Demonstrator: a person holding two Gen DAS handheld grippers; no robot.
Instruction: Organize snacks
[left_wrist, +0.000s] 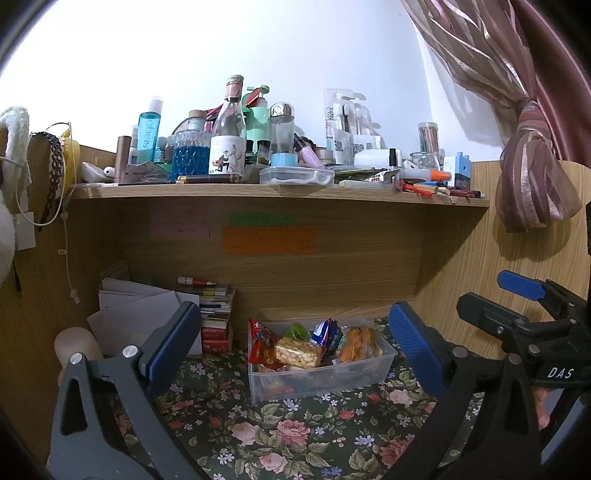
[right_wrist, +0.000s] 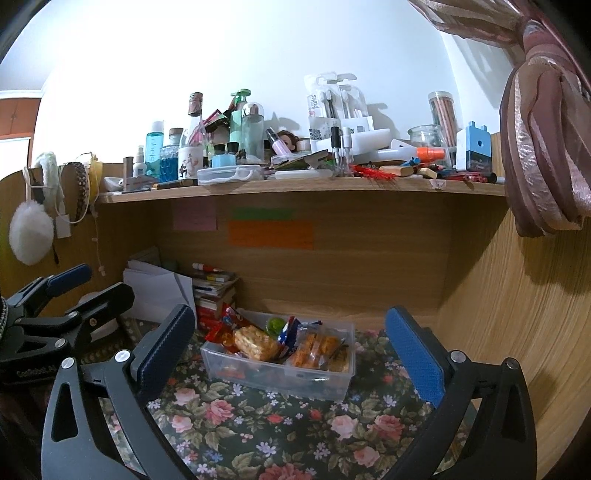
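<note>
Desk (left_wrist: 295, 443) under a floral cloth carries my landmark, a clear plastic bin (left_wrist: 314, 376) below the cluttered shelf (left_wrist: 277, 192). Stacked books (left_wrist: 218, 321) sit just left of the bin. I see both my left gripper (left_wrist: 295, 347) and right gripper (right_wrist: 291, 350) short of it, jaws wide, holding nothing. Snack packets (left_wrist: 299, 350) lie inside the bin.

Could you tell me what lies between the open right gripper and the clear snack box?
Only bare floral tablecloth: in the right wrist view nothing sits between the right gripper and the clear snack box.
</note>
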